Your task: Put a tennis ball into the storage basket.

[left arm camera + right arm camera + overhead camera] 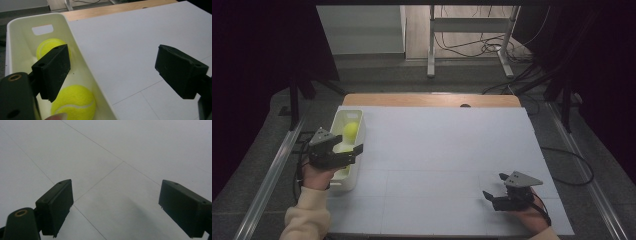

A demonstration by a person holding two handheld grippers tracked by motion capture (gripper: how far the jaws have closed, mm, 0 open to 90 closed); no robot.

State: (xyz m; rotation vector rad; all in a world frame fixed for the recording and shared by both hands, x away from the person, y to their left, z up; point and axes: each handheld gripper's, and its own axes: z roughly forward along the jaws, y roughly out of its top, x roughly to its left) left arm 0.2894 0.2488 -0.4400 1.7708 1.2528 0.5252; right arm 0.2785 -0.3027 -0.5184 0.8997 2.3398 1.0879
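1. Two yellow tennis balls lay in the white bin [357,131] at the table's left edge — the far ball [47,47] near the handle slot, the near ball [74,102] close under the left gripper [112,72].
2. That left gripper hung over the bin's right wall, jaws apart and holding nothing; one jaw stood above the bin, the other above the white table sheet [140,42].
3. The right gripper [116,207] rested well apart over bare sheet at the near right, jaws wide and empty.
4. The step in hand looked like a release into the bin, judging by the open jaws right beside the near ball.
5. To finish it well, the left hand [318,176] should lift straight up before swinging away — a sideways pull could catch the wall and tip the light bin.
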